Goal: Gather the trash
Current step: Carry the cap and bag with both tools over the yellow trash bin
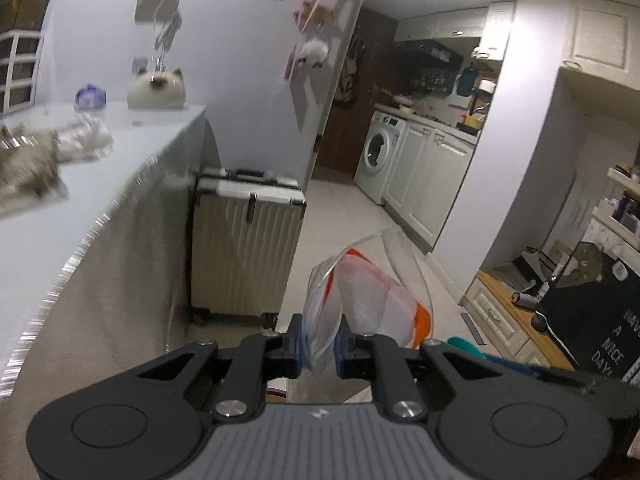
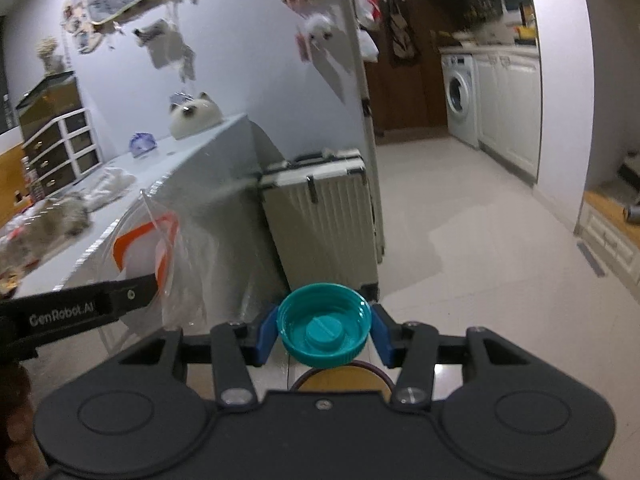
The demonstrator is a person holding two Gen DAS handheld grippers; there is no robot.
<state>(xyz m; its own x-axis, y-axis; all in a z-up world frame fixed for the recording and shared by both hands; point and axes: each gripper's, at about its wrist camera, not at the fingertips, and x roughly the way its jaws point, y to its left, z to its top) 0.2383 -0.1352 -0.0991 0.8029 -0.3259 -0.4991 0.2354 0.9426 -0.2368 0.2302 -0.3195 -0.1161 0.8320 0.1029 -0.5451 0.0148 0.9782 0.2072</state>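
The left tool point(image 1: 319, 344) is clamped tight on the edge of a clear plastic bag point(image 1: 360, 300) with orange markings; the bag's lower part is cut off behind the tool body. Seen from the right wrist, that tool's arm reads "GenRobot.AI" and the bag point(image 2: 160, 248) hangs beside the table point(image 2: 192, 160). Blurred clutter point(image 1: 28, 168) on the table is too smeared to name. A ribbed suitcase point(image 1: 244, 244) stands against the table's end. The right tool point(image 2: 324, 330), jaws partly apart, grips a teal bottle cap point(image 2: 324, 328), hollow side up. A dark mat point(image 1: 600, 320) at far right reads "HAVE A NICE DAY", partly cut off.
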